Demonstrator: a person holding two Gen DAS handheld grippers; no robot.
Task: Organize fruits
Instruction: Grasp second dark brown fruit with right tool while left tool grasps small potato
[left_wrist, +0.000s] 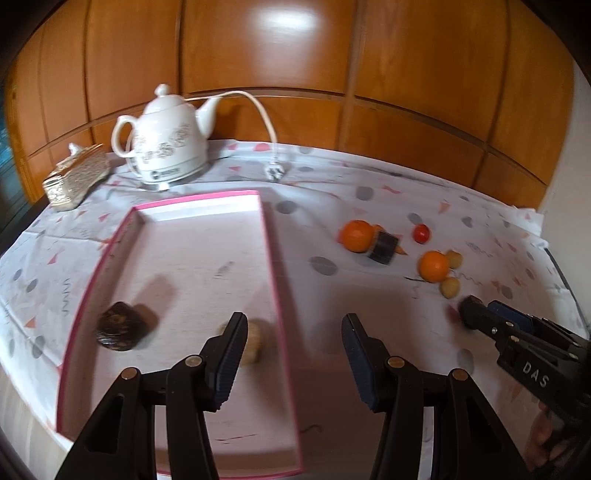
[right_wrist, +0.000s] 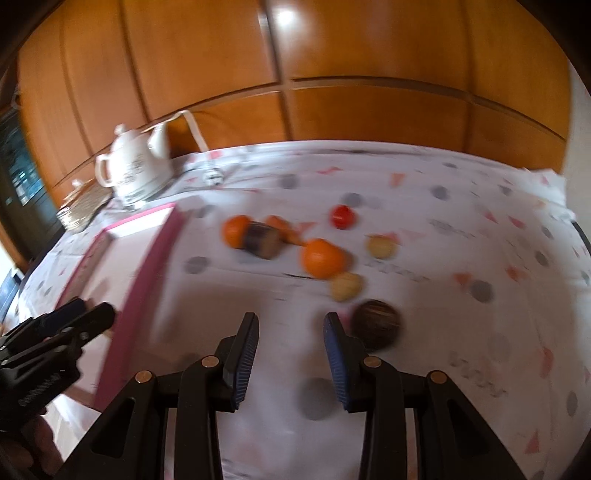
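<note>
we have the shallow pink-edged white tray (left_wrist: 192, 236) lying on the counter (left_wrist: 332, 206) as the collecting place, and two pieces already sit in it near our end: a dark brown wrinkled round fruit (left_wrist: 120, 326) and a pale tan round fruit (left_wrist: 253, 341), half hidden behind one finger. our left gripper (left_wrist: 293, 345) hovers over the tray's right wall with its fingers released and nothing between them — likely placed there to stay close to the drop zone.

the rest of the fruit is loose on the patterned cloth to the right of the tray: two orange round fruits (right_wrist: 236, 230) (right_wrist: 322, 258), a dark striped cylinder-shaped piece (right_wrist: 263, 240) touching the farther orange one, a small red tomato-like fruit (right_wrist: 342, 216), two pale yellow small fruits (right_wrist: 379, 246) (right_wrist: 346, 287), and a dark brown round fruit (right_wrist: 376, 323) just beside the right finger. our right gripper (right_wrist: 291, 349) is spread apart and empty, low over the cloth, so we judge the brown one is the next pick — it needs a small shift rightward to bracket it. the view is blurred, so contact is unclear.

a white ceramic kettle (left_wrist: 168, 142) stands behind the tray, out of the way.
</note>
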